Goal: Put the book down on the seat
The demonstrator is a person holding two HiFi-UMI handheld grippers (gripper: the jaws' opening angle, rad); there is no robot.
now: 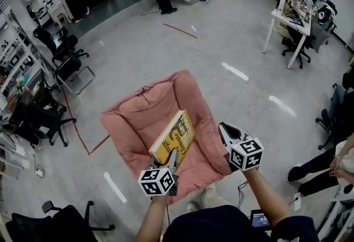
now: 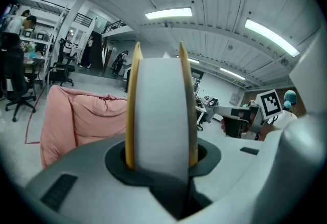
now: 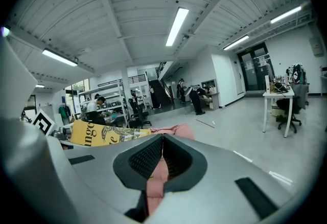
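The yellow book (image 1: 175, 136) is clamped by its lower edge in the left tool (image 1: 172, 160) and held tilted above the pink seat (image 1: 141, 116). The right tool (image 1: 223, 127) is closed on nothing, over the seat's right edge. Office chairs (image 1: 63, 61) and a white worktop (image 1: 289, 19) are seen well apart from the seat.

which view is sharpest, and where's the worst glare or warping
Head view: sharpest and evenly lit, the book cover's print clear, the room bowed toward the edges. Left gripper view: the book's page edge fills the centre, soft from closeness, and the ceiling lights blow out white. Right gripper view: strongest fisheye, black corners, glare from the strip light.
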